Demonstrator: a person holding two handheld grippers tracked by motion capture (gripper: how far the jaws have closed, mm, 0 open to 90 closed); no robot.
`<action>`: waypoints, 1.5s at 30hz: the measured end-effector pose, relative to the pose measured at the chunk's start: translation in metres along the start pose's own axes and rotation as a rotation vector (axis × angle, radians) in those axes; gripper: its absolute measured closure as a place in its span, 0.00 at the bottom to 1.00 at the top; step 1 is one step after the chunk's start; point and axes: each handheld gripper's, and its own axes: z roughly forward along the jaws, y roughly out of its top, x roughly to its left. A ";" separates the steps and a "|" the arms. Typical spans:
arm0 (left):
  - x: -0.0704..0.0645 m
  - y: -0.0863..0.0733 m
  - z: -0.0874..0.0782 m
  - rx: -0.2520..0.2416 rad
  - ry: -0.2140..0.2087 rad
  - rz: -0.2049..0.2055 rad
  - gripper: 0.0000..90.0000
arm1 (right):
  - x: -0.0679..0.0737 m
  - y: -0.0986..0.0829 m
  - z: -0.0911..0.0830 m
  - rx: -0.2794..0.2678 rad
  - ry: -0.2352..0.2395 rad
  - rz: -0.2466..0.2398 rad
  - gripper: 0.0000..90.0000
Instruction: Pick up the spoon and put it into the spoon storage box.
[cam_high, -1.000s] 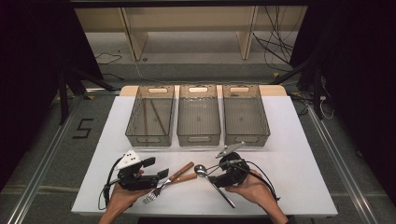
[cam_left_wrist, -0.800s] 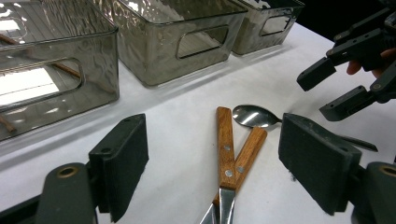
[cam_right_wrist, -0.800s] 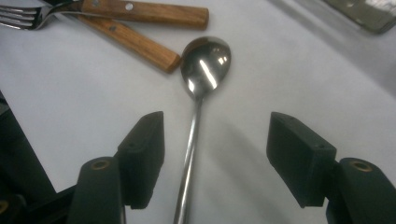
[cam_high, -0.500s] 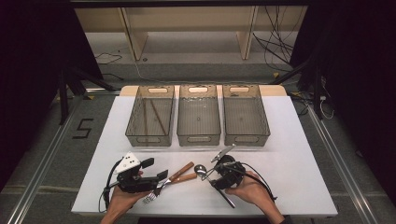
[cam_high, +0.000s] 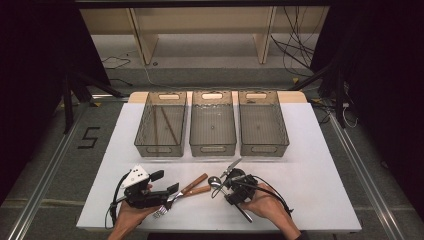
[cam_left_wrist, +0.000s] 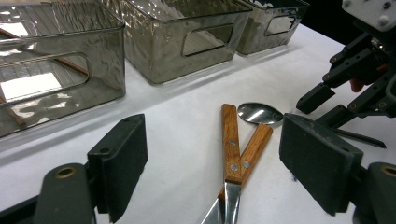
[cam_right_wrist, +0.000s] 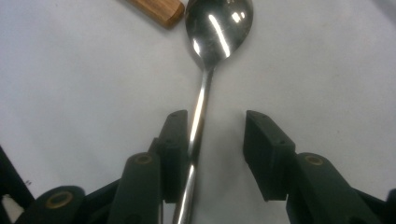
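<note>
Right tool (cam_right_wrist: 212, 135) straddles the spoon (cam_right_wrist: 215, 28) handle, jaws apart, one pad touching it. Left tool (cam_left_wrist: 212, 158), also released, faces two wooden-handled utensils (cam_left_wrist: 231, 144) near the desk's (cam_high: 320, 165) front edge, spoon just right of them.

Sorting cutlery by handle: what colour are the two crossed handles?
Brown wood handles with metal rivets, clearest in the left gripper view.

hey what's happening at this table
A person works two hand-held claws at the near edge of a white table. The right claw is open around a spoon handle, which lies against one jaw. The left claw is open over two crossed wooden-handled utensils. Three clear bins sit behind; the left bin holds some thin sticks.
</note>
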 end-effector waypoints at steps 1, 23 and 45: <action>0.000 0.000 0.000 -0.002 0.001 -0.004 0.26 | 0.001 0.000 0.000 0.004 -0.001 -0.005 0.73; 0.000 -0.002 0.002 0.006 0.003 0.004 0.26 | -0.009 0.001 -0.001 0.010 0.034 -0.010 0.95; -0.001 -0.002 0.002 0.005 0.003 0.007 0.26 | -0.003 0.002 -0.004 -0.003 0.014 -0.033 1.00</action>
